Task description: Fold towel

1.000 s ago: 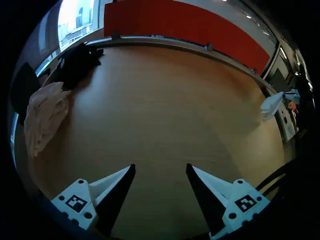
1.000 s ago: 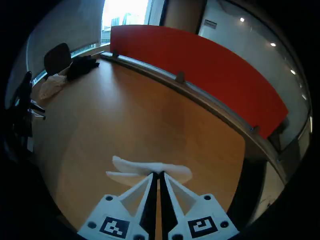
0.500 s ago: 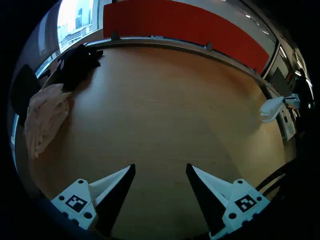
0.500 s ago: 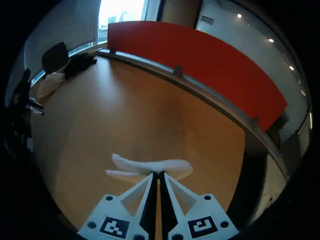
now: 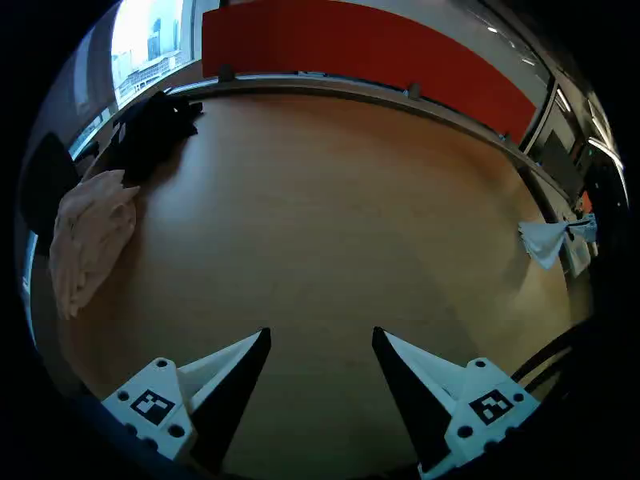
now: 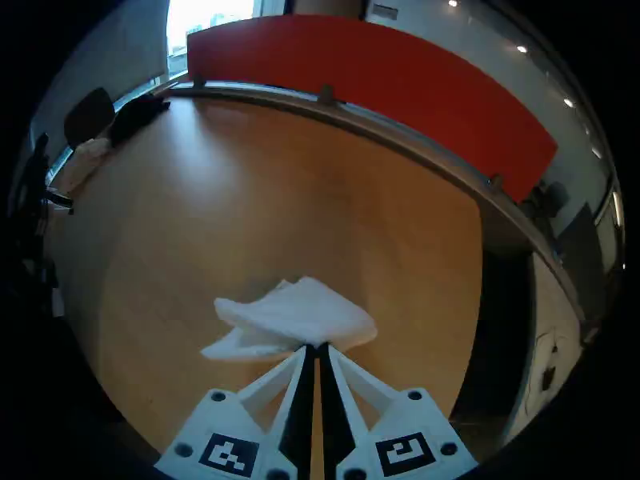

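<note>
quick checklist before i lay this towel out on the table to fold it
1. Right gripper shut on the towel: ok, both fingers pinch its edge.
2. Left gripper open and free to help: ok, it holds nothing.
3. Room on the table: ok, bare wood lies ahead of the left gripper.
4. Other cloths out of the way: ok, the pink cloth and the black cloth lie at the far left edge.
5. Towel spread flat: not ok, it is bunched at the right gripper.
6. A free corner for the left gripper to take: cannot tell, the folds hide the corners.
</note>
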